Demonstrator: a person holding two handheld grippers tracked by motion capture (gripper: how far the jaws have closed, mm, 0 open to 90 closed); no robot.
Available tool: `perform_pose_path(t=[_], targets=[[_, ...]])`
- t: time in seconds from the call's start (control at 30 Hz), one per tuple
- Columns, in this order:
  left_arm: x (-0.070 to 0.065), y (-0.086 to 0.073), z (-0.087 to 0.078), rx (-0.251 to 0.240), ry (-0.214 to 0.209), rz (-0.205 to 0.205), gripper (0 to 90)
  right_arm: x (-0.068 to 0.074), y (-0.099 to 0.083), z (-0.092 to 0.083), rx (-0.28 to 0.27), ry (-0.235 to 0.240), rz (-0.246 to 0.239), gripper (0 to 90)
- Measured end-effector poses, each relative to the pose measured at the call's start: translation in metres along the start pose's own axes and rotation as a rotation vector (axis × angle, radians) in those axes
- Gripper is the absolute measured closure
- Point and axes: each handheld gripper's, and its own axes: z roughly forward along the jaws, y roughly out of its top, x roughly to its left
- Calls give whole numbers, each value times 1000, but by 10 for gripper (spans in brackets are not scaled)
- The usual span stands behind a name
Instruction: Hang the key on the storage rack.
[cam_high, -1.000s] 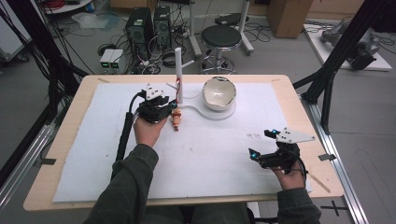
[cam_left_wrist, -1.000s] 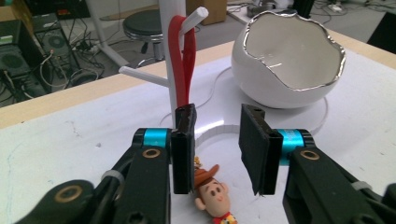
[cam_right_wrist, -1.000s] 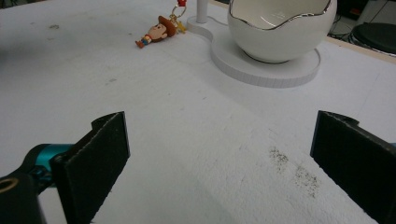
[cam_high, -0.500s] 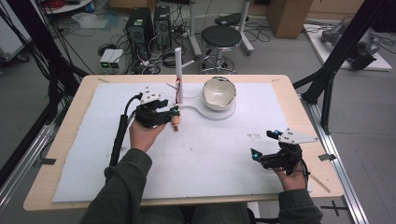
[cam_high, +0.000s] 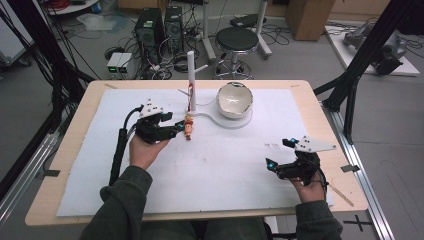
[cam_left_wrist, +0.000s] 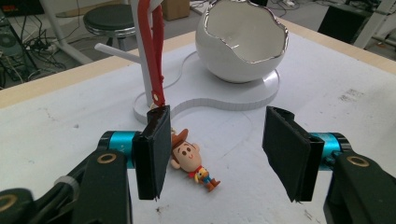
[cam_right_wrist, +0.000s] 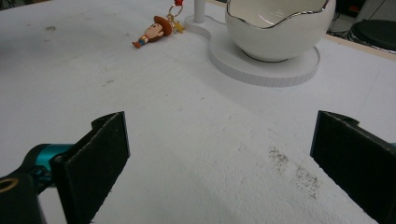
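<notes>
Release step: left gripper (cam_left_wrist: 212, 154) jaws just opened, keychain figure (cam_left_wrist: 192, 160) lying free between, strap (cam_left_wrist: 156, 51) on stand (cam_high: 191, 82). Right gripper (cam_right_wrist: 224, 163) spread, idle near tabletop's right edge. Next: withdraw clear.

I'm working in a lab: 2 computer towers (cam_high: 159, 30) and tangled cables (cam_high: 170, 62) on the grey floor, a stool (cam_high: 243, 40), black rig struts (cam_high: 367, 60) framing my desk (cam_high: 75, 150).
</notes>
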Motion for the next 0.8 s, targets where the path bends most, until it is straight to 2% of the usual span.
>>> perform_pose_path(t=[0.43,0.8], targets=[[-3,-3,-11,4,-41,17,376,0,-1,-3,-4,-12,5,35],[-5,-9,-24,-2,-44,39,346,-1,-2,-3,-1,-19,9,35]])
